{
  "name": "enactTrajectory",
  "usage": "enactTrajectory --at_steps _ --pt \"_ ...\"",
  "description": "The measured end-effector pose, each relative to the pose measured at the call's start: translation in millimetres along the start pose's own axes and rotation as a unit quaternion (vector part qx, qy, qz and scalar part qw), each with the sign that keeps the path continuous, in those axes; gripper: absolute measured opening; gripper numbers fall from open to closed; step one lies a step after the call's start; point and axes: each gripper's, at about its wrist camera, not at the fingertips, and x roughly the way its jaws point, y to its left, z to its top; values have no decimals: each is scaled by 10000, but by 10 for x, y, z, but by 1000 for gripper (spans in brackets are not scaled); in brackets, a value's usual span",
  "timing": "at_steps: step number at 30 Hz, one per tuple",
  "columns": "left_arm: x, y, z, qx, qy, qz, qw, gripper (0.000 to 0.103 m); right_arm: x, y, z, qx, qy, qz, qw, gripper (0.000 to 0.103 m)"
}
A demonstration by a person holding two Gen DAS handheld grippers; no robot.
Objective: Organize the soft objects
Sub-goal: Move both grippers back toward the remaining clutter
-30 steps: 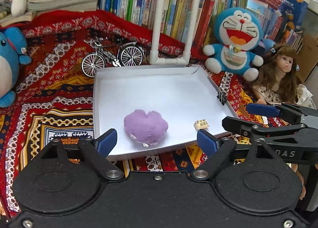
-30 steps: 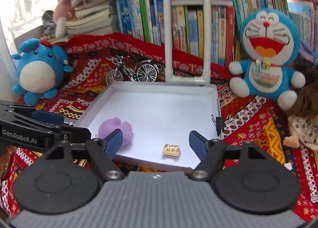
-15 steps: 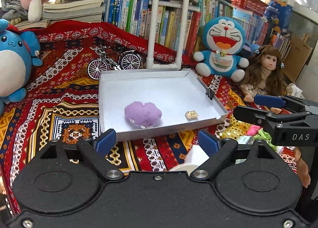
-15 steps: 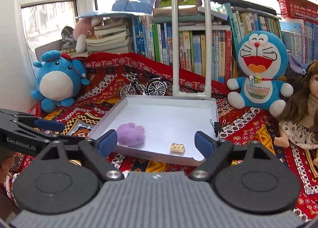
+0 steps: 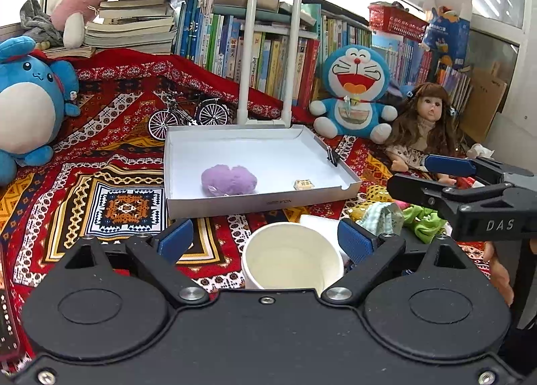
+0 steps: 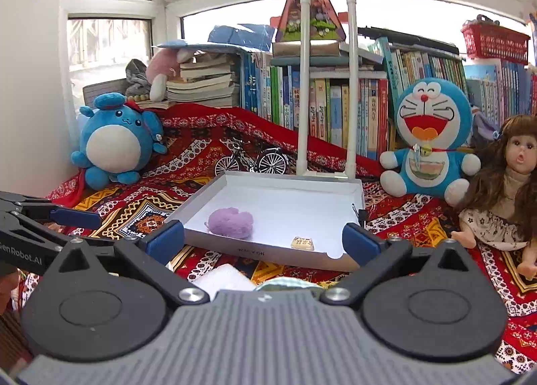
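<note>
We hold the left claw spread above a white paper cup; the right claw is spread too, empty. Fluffy purple heart-shaped plush: near front-left corner of shallow white cardboard tray, small tan tile towards front-right.

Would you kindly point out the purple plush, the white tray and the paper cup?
purple plush [image 5: 229,180], left wrist view, middle of its fuzzy body.
white tray [image 5: 261,205], left wrist view, outer face of its near wall.
paper cup [image 5: 288,259], left wrist view, inside wall below rim.
</note>
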Motion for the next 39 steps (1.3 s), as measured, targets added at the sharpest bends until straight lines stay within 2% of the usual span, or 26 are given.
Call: enactTrajectory --at_steps 7,15,23,30,39 --pt "-106 -35 -207 -27 -191 127 9997 95 -94 103 -146 -174 -170 2 9997 103" --pt "-201 -104 -464 95 -387 351 9986 95 -160 129 -316 -55 -353 -98 9993 103" --pt "-268 -96 -665 62 -454 402 9981 98 -255 112 -477 122 -561 -119 9983 103" --pt "-279 -83 -758 165 -504 561 9970 100 -285 86 -602 267 -561 -79 9980 103" --pt "-252 -8 -843 56 -435 644 9970 101 -290 92 -754 415 -485 -23 9980 103"
